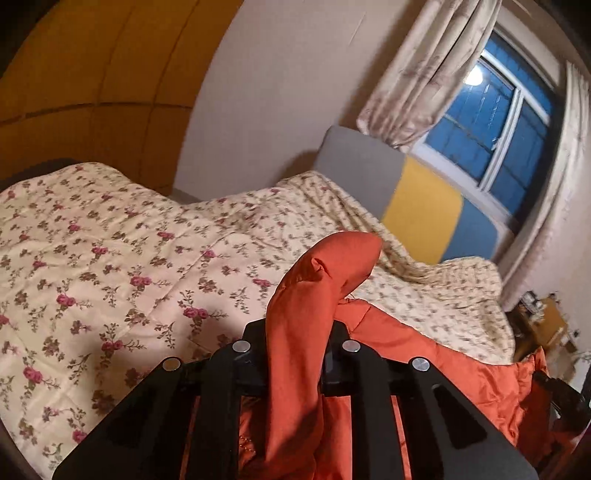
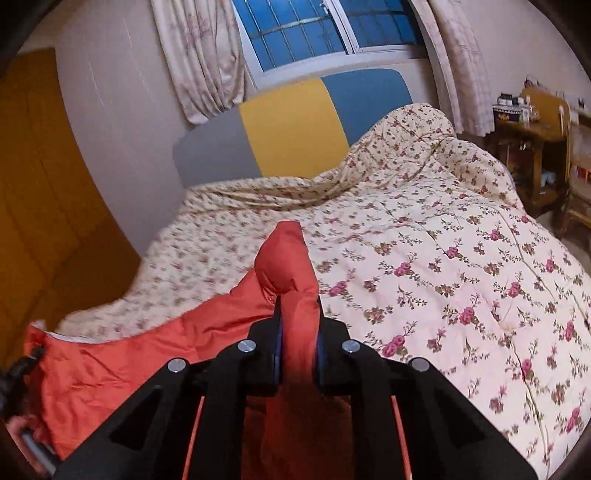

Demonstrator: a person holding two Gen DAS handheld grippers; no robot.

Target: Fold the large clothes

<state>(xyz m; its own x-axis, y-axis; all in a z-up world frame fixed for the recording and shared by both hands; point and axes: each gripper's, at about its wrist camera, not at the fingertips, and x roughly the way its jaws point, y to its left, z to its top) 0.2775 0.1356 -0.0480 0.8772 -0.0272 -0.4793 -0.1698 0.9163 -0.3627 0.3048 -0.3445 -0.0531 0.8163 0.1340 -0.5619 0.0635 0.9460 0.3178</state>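
An orange padded garment (image 1: 424, 354) hangs stretched between my two grippers above a bed. My left gripper (image 1: 295, 332) is shut on one bunched edge of it, which sticks up past the fingers (image 1: 332, 266). My right gripper (image 2: 298, 325) is shut on another bunched edge (image 2: 284, 254). The cloth runs off to the right in the left wrist view and to the left in the right wrist view (image 2: 147, 347). The other gripper shows dimly at each frame's edge.
A floral quilt (image 2: 461, 280) covers the bed under the garment. A grey, yellow and blue headboard (image 2: 295, 125) stands below a curtained window (image 2: 314, 29). A yellow wardrobe (image 1: 92, 74) is on the left. A wooden desk (image 2: 532, 140) stands right of the bed.
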